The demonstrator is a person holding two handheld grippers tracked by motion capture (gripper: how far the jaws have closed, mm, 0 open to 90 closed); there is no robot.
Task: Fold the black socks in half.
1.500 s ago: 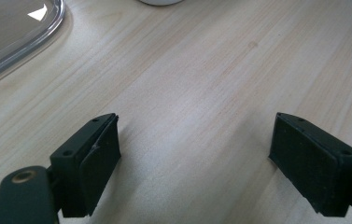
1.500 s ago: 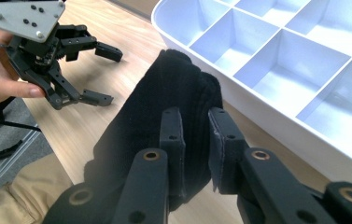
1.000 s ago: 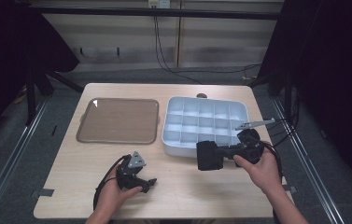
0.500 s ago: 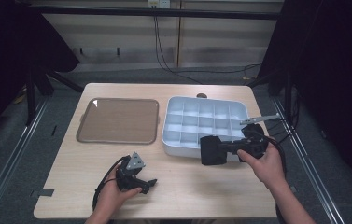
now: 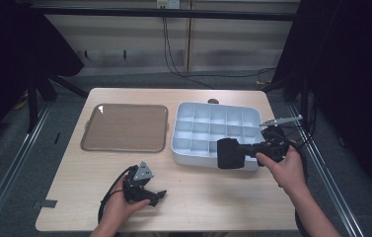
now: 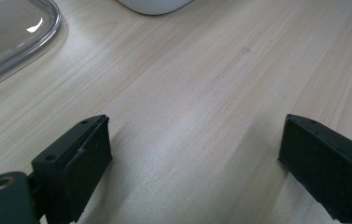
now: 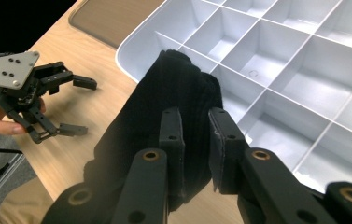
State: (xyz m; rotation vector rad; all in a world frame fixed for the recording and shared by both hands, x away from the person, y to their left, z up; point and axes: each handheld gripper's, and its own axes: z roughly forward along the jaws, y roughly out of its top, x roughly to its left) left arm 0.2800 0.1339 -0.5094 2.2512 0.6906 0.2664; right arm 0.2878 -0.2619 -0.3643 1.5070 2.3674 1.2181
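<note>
**Nothing readable anywhere in these shots**

Went over all three views looking for writing and came up blank. The white compartment tray (image 5: 212, 129) has bare plastic walls, with just a small round moulding mark on one cell floor in the right gripper view, not a letter or number. The grey three-cornered plate (image 7: 6, 69) on the left gripper (image 5: 151, 195) carries screw heads, no print. The black cloth (image 7: 164, 121) has no tag or logo.

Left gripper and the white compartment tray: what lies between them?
Bare wooden tabletop, as the high view shows. The left gripper rests open on the wood, short of the white compartment tray; the clear lid lies off to the side.
</note>
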